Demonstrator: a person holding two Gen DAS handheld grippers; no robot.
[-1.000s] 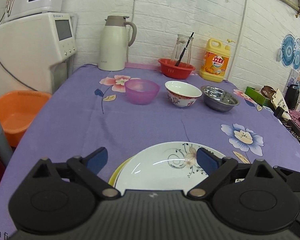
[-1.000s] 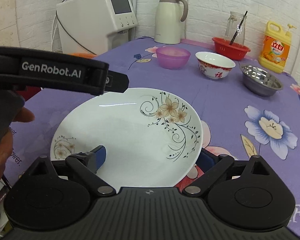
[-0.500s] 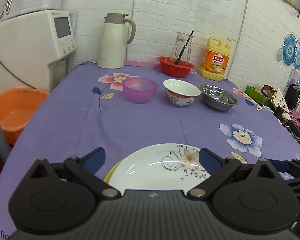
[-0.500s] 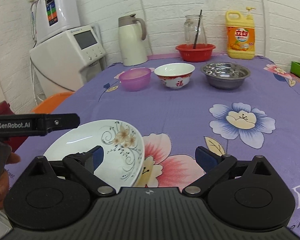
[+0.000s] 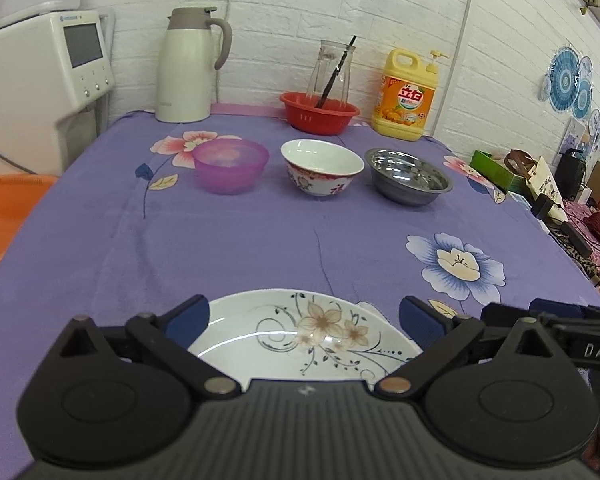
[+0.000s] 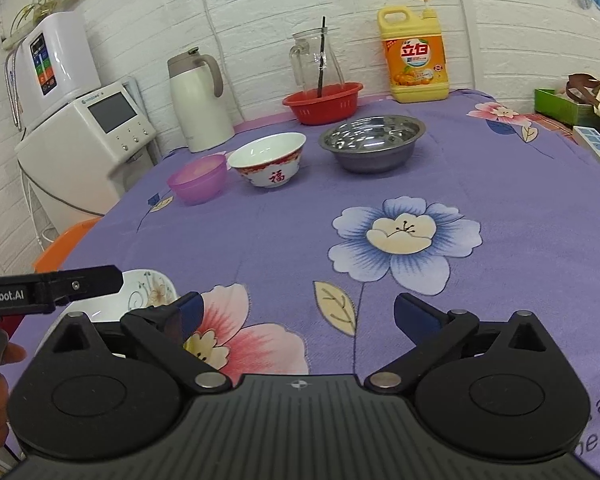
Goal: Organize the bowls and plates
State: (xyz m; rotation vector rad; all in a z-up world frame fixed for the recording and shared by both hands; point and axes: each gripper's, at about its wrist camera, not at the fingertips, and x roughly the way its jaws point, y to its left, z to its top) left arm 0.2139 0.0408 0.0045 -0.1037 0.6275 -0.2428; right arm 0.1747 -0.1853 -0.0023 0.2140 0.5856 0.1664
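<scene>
A white plate with a flower print lies on the purple cloth at the near edge, right under my open left gripper. Its rim shows in the right wrist view at the far left. A purple plastic bowl, a white and red china bowl and a steel bowl stand in a row further back. My right gripper is open and empty over the cloth, to the right of the plate.
A white thermos jug, a red basket with a glass jug and a yellow detergent bottle line the back wall. A white appliance and an orange basin stand left of the table. Clutter lies off the right edge.
My right gripper has let go of the flower plate and swung right, away from it. The plate now rests flat on the pile under my left gripper, which has moved little.
</scene>
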